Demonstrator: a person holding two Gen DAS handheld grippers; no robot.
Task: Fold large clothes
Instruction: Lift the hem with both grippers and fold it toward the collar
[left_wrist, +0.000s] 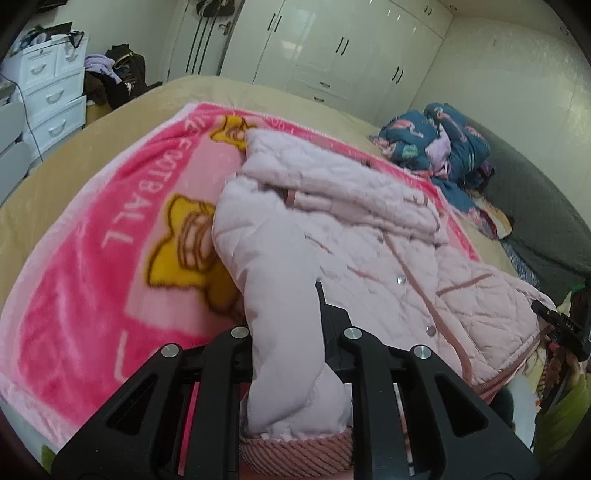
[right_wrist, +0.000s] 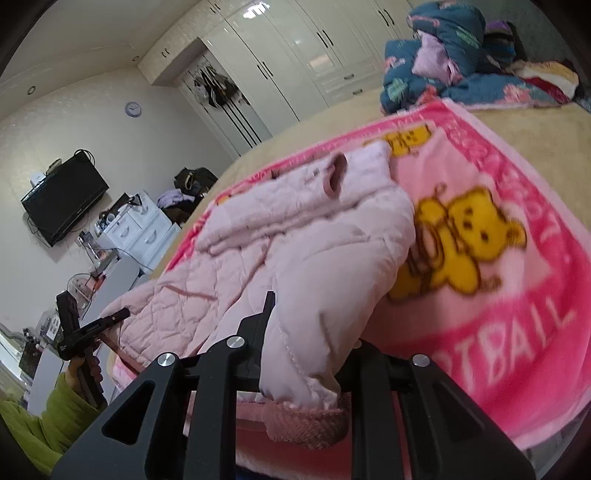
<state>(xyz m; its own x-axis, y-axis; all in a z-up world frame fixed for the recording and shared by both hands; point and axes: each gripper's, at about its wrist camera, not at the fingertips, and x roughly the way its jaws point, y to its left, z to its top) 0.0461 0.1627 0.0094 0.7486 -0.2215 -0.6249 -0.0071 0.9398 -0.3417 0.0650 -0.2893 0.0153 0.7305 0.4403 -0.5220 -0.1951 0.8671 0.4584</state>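
**Both grippers hold a sleeve cuff of the pink jacket on the bed**

The pale pink quilted jacket (left_wrist: 369, 236) lies on a pink fleece blanket (left_wrist: 92, 258), which is spread on the bed (left_wrist: 55, 177). The beige cover of the bed shows bare beyond the far edge and the left edge of the blanket, so there is free surface on those sides. At the far right corner of the bed sits a heap of dark blue bedding (left_wrist: 443, 144) with a flamingo print, just beside the blanket's corner.

The blanket carries white letters that read "FOOTBALL", and a yellow bear (right_wrist: 461, 240) is drawn on its lighter middle panel. The other writing along its border is too blurred to read.

The jacket has diamond stitching, metal snap buttons down the front and darker pink ribbed knit at the cuffs. Its hood end points to the far edge of the blanket.

The left gripper (left_wrist: 299, 354) is clenched on one sleeve, just above the ribbed cuff (left_wrist: 295, 454). The right gripper (right_wrist: 306, 354) grasps the other sleeve in the same way, with its cuff (right_wrist: 306, 424) hanging near the camera.

A white wardrobe (left_wrist: 332, 48) with black handles stands behind the bed, and a white drawer chest (left_wrist: 51, 96) stands at the left.
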